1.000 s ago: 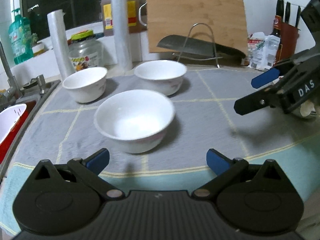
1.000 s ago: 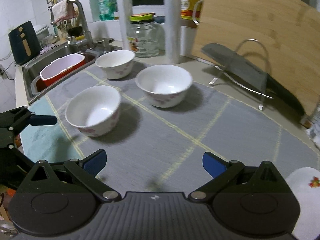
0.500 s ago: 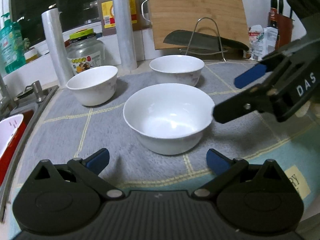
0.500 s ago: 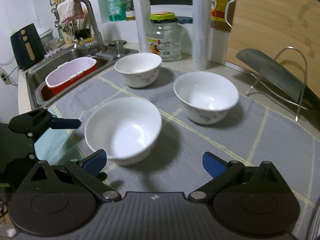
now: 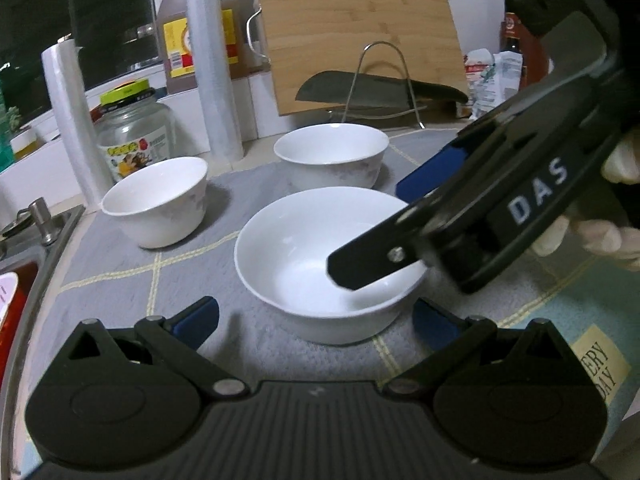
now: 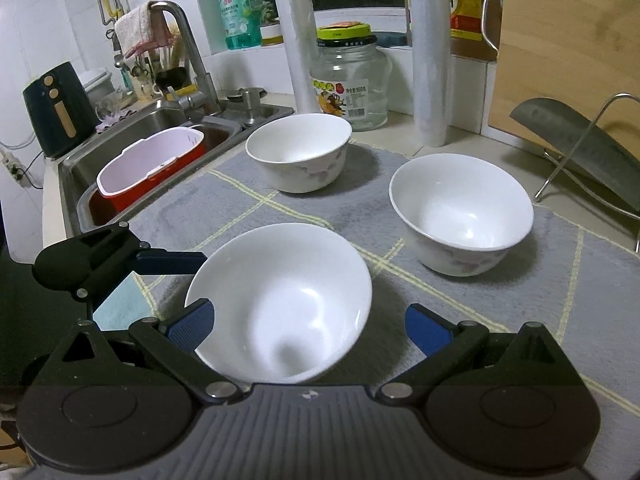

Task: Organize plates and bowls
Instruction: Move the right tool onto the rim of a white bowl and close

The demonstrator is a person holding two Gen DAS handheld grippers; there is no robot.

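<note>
Three white bowls crowd the grey mat (image 6: 500,320): the nearest bowl (image 6: 280,300) sits between the right gripper's (image 6: 308,324) spread fingers, with the left gripper (image 6: 120,256) closing off its sink side. Bare mat lies open right of it, before the right-hand bowl (image 6: 460,212). Behind, the far bowl (image 6: 298,152), glass jar (image 6: 352,76), film rolls (image 6: 428,52) and cutting board (image 6: 568,48) wall the back.

Cool indoor light falls from overhead; the window behind the jar (image 6: 351,80) is dark. Nearest bowl (image 6: 280,304) shows glare and soft shadow on its right. Fisheye bends edges.
</note>
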